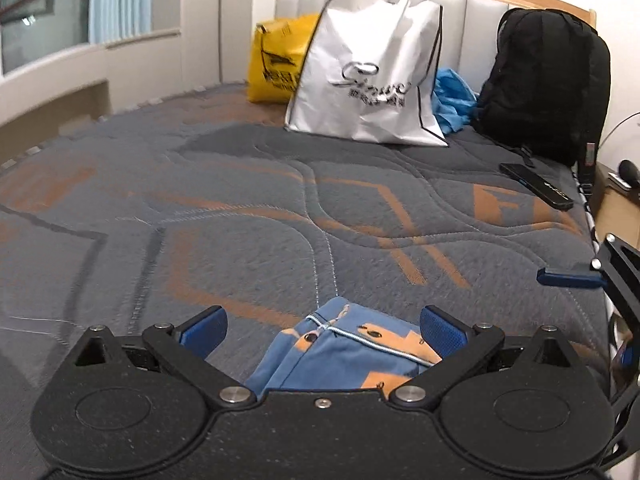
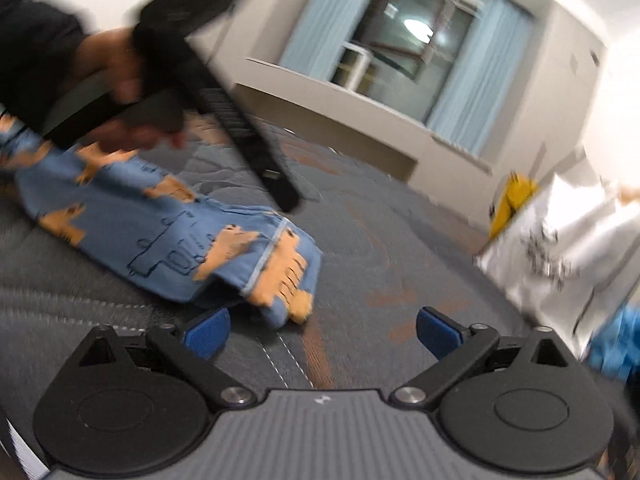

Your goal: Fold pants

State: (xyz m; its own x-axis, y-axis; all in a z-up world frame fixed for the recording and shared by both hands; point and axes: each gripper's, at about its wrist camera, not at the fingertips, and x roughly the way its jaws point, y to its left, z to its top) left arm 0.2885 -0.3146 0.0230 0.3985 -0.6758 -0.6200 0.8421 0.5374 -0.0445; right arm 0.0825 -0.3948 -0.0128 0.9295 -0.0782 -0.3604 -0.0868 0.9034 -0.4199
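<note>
Pants [image 1: 340, 352] lie on quilted grey-and-orange mattress [image 1: 240, 200] below window [image 2: 400, 40].

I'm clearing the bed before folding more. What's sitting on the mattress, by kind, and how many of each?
Bags: 3, a yellow bag, a white tote and a black backpack
Pants: 1, the blue-and-orange pants
Blue cloth: 1
Black flat device: 1
Total: 6

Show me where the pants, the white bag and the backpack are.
pants [image 2: 160, 236], right wrist view, on the blue leg.
white bag [image 1: 368, 72], left wrist view, on its printed front.
backpack [image 1: 548, 80], left wrist view, on its black front.
</note>
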